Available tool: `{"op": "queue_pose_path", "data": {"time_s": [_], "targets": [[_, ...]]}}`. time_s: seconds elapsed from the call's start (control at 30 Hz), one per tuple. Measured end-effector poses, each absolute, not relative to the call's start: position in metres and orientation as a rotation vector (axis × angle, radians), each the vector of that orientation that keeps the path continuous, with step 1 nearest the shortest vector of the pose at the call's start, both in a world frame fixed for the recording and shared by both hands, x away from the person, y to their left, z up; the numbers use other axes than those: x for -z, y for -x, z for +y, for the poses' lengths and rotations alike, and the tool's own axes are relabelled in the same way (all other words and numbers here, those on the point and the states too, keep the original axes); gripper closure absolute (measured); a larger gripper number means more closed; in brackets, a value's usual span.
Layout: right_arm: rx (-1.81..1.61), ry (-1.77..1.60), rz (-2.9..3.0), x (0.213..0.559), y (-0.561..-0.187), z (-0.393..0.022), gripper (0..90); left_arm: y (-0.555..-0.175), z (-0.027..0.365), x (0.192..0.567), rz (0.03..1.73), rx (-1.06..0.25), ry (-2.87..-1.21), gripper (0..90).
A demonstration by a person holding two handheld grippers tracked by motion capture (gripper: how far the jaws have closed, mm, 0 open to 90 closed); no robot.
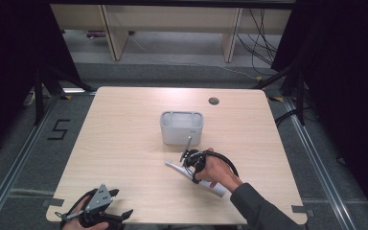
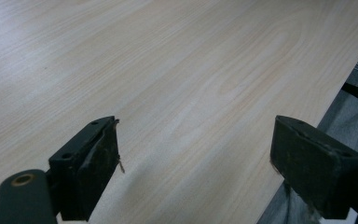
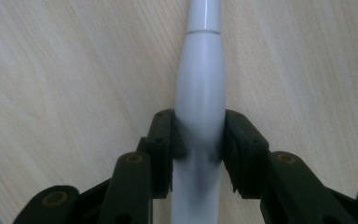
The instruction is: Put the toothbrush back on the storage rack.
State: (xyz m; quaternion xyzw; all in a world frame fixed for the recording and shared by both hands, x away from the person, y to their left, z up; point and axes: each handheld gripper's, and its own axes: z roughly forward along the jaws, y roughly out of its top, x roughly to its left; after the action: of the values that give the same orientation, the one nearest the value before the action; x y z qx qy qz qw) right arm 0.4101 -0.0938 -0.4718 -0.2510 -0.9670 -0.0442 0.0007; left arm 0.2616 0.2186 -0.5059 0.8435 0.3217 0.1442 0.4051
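Right gripper view, centre frame: the right tongs (image 3: 199, 140) press both pads against a white toothbrush handle (image 3: 200, 88) lying on the pale wood bench (image 3: 74, 70). The high view places it at lower centre, just below a white bin (image 1: 181, 127), with bare bench to the left. Left tongs (image 2: 196, 163), lower left at the near edge, stand wide apart, holding nothing. A floor marking reads "5" (image 1: 59, 129).

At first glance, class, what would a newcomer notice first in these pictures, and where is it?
The eye goes first to the right tongs, closed on a white toothbrush handle lying on the wooden table, right of centre. Just behind it stands a pale grey container near the middle. The left tongs rest wide open at the table's near left edge, with nothing between them.
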Motion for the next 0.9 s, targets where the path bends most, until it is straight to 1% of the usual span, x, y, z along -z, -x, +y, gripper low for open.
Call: {"op": "queue_pose_path", "data": {"time_s": [0.03, 0.1, 0.13, 0.27, 0.43, 0.53, 0.63, 0.9], "targets": [[0.13, 0.795, -3.031, 0.4725, -0.4107, -0.0924, 65.7, -0.2637, 0.221, 0.5045, 0.784, -0.39, -2.161, 14.7], [0.127, 0.783, -3.032, 0.4727, -0.4114, -0.092, 65.8, -0.2633, 0.2212, 0.5047, 0.783, -0.379, -2.164, 14.7], [0.113, 0.787, -3.033, 0.4728, -0.4112, -0.0908, 65.8, -0.2615, 0.2189, 0.5057, 0.811, -0.373, -2.128, 14.8], [0.096, 0.779, -3.033, 0.4735, -0.4112, -0.0895, 65.8, -0.2627, 0.2197, 0.5053, 0.793, -0.375, -2.147, 14.7], [0.065, 0.77, -3.032, 0.475, -0.4123, -0.0882, 66.0, -0.2616, 0.2185, 0.5057, 0.811, -0.375, -2.134, 14.7], [0.054, 0.757, -3.04, 0.475, -0.4125, -0.087, 66.2, -0.2601, 0.2161, 0.5072, 0.833, -0.358, -2.096, 14.7], [0.048, 0.742, -3.048, 0.4752, -0.4112, -0.0862, 66.4, -0.2609, 0.218, 0.5062, 0.828, -0.369, -2.125, 14.7], [0.073, 0.723, -3.063, 0.4753, -0.4102, -0.0883, 66.6, -0.2602, 0.2171, 0.5064, 0.834, -0.363, -2.116, 14.7]]}}
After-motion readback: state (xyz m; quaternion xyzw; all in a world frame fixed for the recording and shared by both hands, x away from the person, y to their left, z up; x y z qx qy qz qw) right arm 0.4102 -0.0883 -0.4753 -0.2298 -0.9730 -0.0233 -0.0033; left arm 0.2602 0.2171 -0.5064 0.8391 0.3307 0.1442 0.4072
